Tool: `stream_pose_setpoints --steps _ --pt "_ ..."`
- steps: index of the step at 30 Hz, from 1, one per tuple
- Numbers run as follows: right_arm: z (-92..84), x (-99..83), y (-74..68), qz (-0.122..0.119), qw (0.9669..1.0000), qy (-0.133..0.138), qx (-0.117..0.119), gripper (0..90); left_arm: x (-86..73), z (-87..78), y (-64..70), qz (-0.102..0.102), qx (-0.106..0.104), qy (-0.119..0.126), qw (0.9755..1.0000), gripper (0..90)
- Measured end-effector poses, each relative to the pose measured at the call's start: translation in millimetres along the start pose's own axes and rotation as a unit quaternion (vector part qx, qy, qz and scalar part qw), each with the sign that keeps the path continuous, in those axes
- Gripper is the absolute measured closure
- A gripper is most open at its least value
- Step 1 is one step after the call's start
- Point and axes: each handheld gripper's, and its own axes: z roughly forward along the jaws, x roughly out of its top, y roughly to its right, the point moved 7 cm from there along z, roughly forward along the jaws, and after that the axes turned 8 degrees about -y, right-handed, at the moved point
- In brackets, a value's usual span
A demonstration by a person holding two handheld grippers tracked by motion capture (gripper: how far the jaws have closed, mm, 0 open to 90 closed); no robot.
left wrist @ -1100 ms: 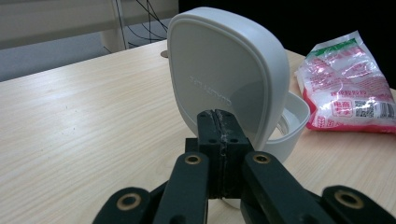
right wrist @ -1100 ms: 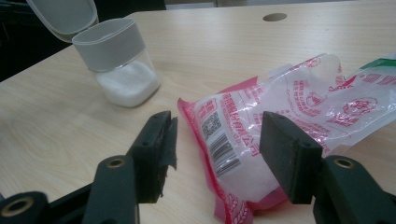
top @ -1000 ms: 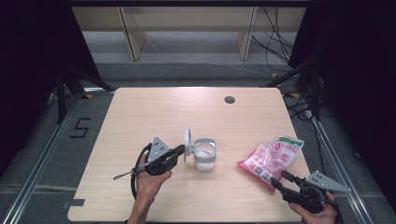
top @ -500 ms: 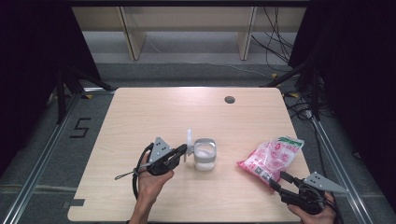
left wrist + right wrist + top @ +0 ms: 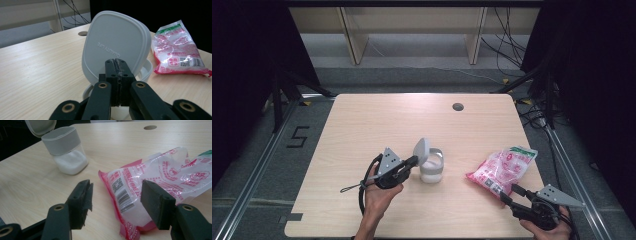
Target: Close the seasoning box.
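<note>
A clear jar [image 5: 432, 167] of white powder with a grey collar stands mid-table. Its white lid [image 5: 422, 148] is swung open and leans to the left of the jar. My left gripper [image 5: 413, 161] is shut on the lid's lower edge. In the left gripper view the lid [image 5: 115, 37] rises just behind the closed jaws of the left gripper [image 5: 116, 67]. A pink and clear bag [image 5: 504, 167] of white grains lies at the right. My right gripper [image 5: 508, 194] is open at the bag's near end. In the right gripper view the bag [image 5: 155, 177] reaches in between the spread jaws of the right gripper [image 5: 116, 197], unpressed.
The wooden table [image 5: 362, 125] has a round cable hole [image 5: 457, 106] at the far right. The bag lies close to the table's right edge. Shelf legs and cables stand on the floor beyond the far edge.
The lid has tipped from standing edge-on to leaning back and left, its face now showing. My left gripper shifted slightly with it. The right gripper and the bag have not moved.
</note>
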Motion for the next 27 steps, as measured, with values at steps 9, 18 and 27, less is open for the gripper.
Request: stream_pose_setpoints --steps 9,18,27 --pt "-0.9 -0.3 0.3 0.0 1.0 -0.003 -0.001 42.1 -0.2 1.8 13.0 0.01 -0.04 -0.013 0.9991 71.8" --pt "0.7 0.2 -1.8 -0.008 1.0 0.001 0.002 42.0 -1.9 -1.0 23.0 0.002 -0.057 -0.025 0.9981 39.2" --pt "1.7 0.3 -1.3 -0.034 0.9994 0.002 -0.001 41.7 -7.7 -3.8 34.9 0.004 -0.086 -0.028 0.9959 31.1"
